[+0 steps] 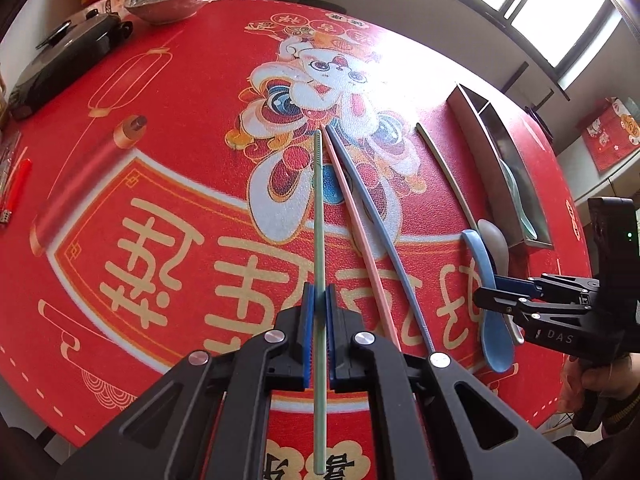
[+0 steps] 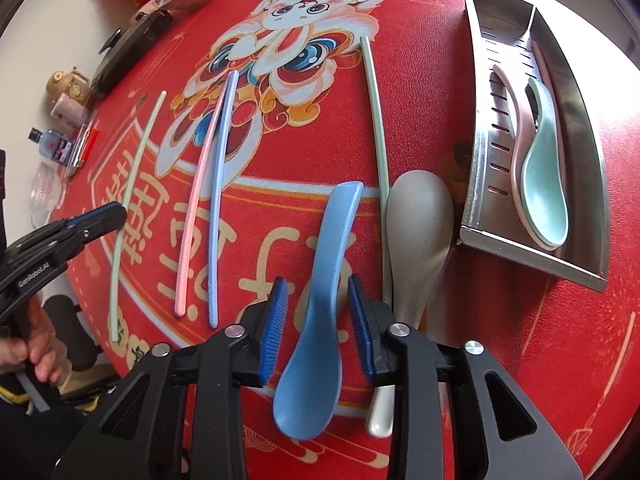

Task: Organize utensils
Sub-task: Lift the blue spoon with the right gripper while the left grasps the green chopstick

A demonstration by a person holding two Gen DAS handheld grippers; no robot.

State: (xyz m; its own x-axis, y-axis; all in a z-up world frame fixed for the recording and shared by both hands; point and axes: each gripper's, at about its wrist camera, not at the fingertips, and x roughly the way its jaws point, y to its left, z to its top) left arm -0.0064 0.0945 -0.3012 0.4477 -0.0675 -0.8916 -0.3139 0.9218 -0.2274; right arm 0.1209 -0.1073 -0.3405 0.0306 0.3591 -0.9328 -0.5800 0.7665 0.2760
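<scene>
1. Blue-padded jaws of the left gripper [image 1: 318, 300] are clamped tight on a pale green chopstick [image 1: 319, 216], which runs out ahead over the red table mat [image 1: 180, 208]; whether its far tip touches the mat I cannot tell
2. Right gripper [image 2: 318, 316] stands partly open astride the handle of the blue spoon [image 2: 316, 320], pads clear of it on both sides, so nothing is held there
3. Judged step: the chopstick is picked and bound for the steel tray [image 2: 480, 152], while the spoon grasp is not yet closed
4. Next the right jaws need to close squarely on the spoon handle; a white spoon [image 2: 416, 220] and a second green chopstick [image 2: 376, 120] lie just beside it and could be nudged
5. Pink chopstick [image 2: 196, 208] and blue chopstick [image 2: 218, 208] lie side by side between the grippers
6. Inside the tray, one long compartment already holds a mint spoon [image 2: 544, 176] nested on a pink spoon [image 2: 516, 128]; beside it a narrower slot seems to hold something pink
7. Open mat lies ahead; the tray's raised walls call for lifting over
</scene>
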